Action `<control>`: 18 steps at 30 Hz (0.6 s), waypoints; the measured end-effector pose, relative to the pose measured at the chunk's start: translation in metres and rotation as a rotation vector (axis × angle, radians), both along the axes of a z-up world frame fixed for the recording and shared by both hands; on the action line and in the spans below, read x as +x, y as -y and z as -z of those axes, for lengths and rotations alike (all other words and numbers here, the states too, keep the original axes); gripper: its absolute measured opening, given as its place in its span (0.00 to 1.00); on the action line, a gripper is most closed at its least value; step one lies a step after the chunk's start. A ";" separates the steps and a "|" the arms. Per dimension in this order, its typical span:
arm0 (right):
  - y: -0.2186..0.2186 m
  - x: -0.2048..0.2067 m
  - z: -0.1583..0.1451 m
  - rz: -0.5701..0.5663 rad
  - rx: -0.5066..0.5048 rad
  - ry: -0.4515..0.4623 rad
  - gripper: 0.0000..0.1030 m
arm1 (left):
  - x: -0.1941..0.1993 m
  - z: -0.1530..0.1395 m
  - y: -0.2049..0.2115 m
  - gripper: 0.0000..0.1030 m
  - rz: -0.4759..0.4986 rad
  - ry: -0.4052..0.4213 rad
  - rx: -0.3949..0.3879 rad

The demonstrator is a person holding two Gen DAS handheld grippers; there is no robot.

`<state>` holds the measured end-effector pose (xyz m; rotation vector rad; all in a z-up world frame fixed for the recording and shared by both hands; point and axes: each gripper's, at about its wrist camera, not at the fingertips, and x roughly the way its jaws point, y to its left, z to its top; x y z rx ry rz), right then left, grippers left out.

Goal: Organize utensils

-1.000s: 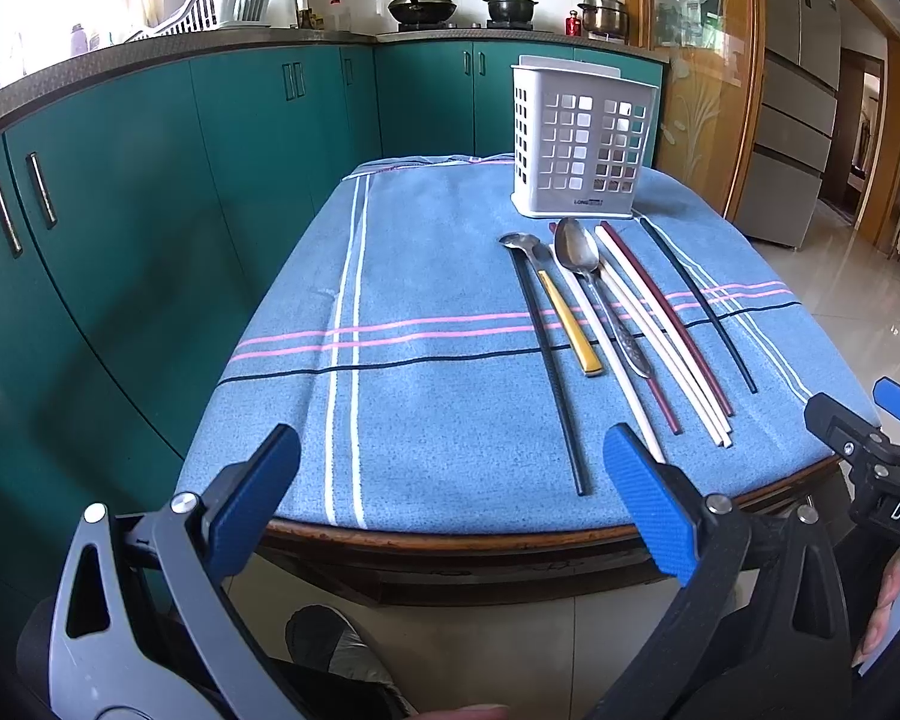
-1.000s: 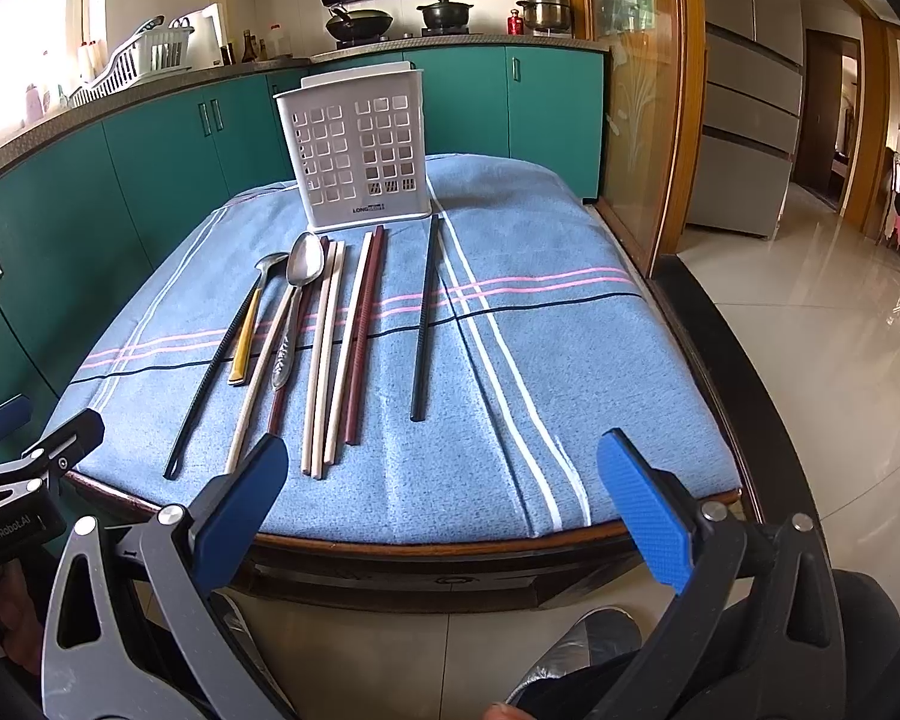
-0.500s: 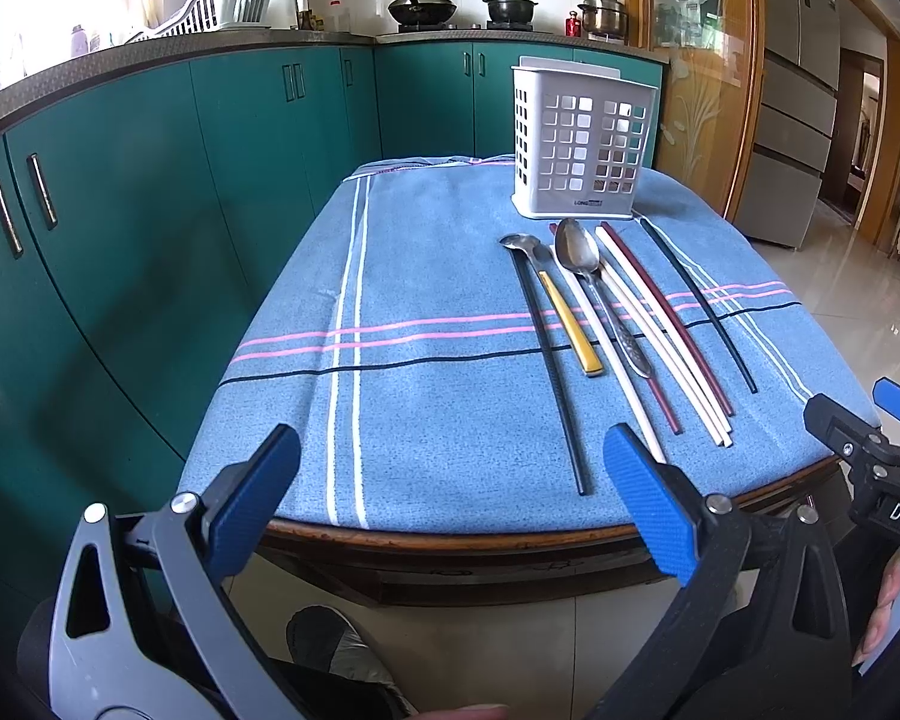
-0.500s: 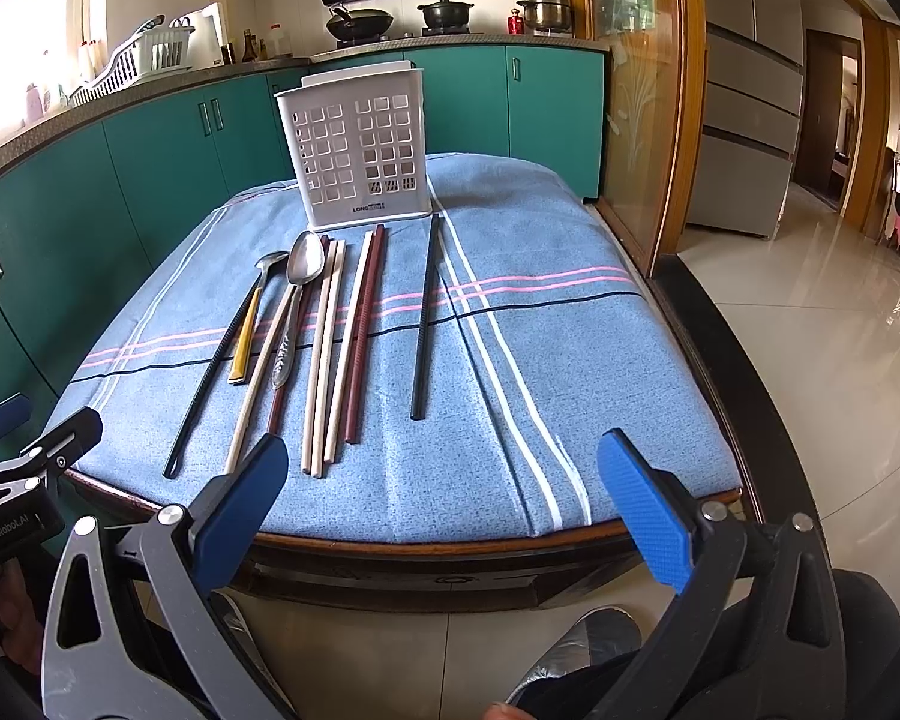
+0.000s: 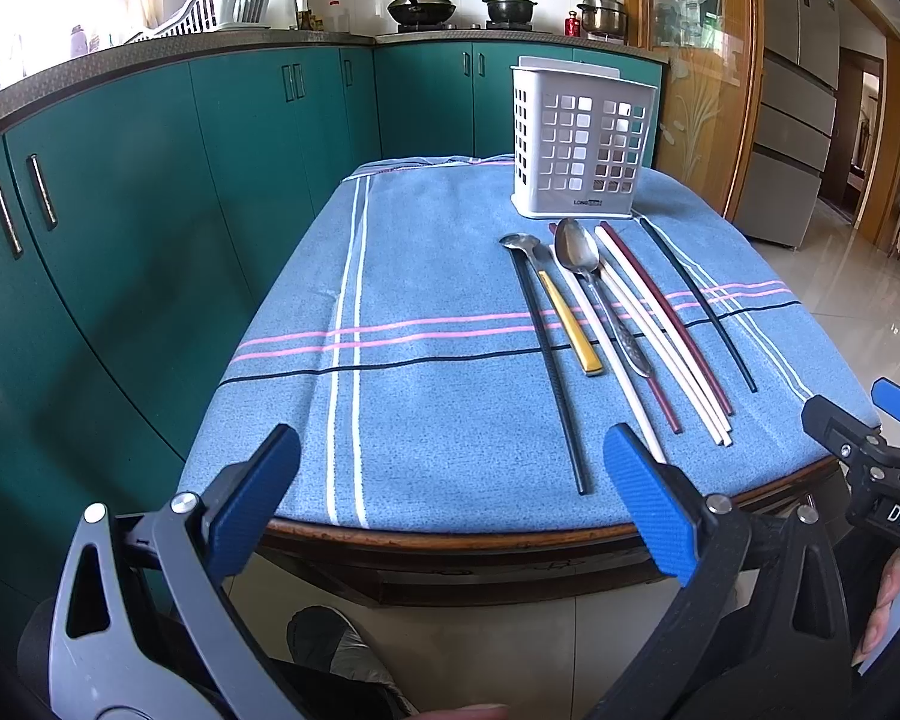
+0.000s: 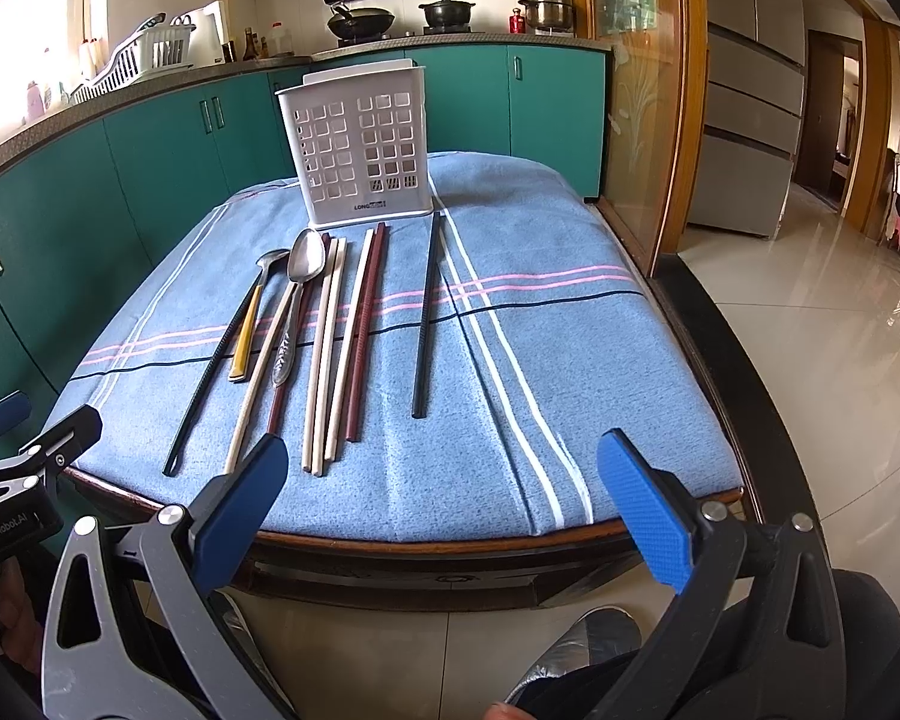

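**Operator:** Utensils first, from the left wrist view. They lie in a loose row on the blue tablecloth point(image 5: 426, 276), handles toward the near edge, bowls and tips toward the white holder point(image 5: 582, 144) standing upright at the far end. I judge that layout suits me: every near end can be pinched from this side and lifted straight toward the holder.

**Partner:** What is nearest the left tool?

**Operator:** The long black chopstick point(image 5: 549, 360), leftmost in the row, then the yellow-handled spoon point(image 5: 561, 309) and the steel spoon point(image 5: 594, 285) beside it. My left gripper point(image 5: 450, 498) hangs off the near edge of the table, spread wide, holding nothing and touching nothing.

**Partner:** And the right wrist view?

**Operator:** Same row seen from the other side. A lone black chopstick point(image 6: 426, 312) lies apart on the right; pale chopsticks point(image 6: 324, 354) and a dark red chopstick point(image 6: 366, 330) sit close together left of it. The holder point(image 6: 360, 150) looks empty through its holes, though I cannot see inside. My right gripper point(image 6: 444, 492) is likewise released wide, empty, short of the table's near rim.

**Partner:** So nothing sorted yet?

**Operator:** By my reading, no; every piece is on the cloth.
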<state>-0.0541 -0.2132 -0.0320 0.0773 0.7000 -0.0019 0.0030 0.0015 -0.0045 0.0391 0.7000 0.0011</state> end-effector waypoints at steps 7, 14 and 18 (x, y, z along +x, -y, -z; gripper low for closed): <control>0.000 0.000 0.000 -0.002 -0.001 -0.001 0.98 | 0.000 0.000 -0.001 0.97 0.004 0.000 0.002; 0.000 -0.001 0.000 -0.004 0.002 -0.002 0.98 | -0.001 0.000 0.000 0.97 0.004 -0.002 0.005; -0.001 -0.001 0.000 -0.006 0.001 -0.001 0.98 | -0.001 0.001 0.000 0.97 0.004 -0.004 0.002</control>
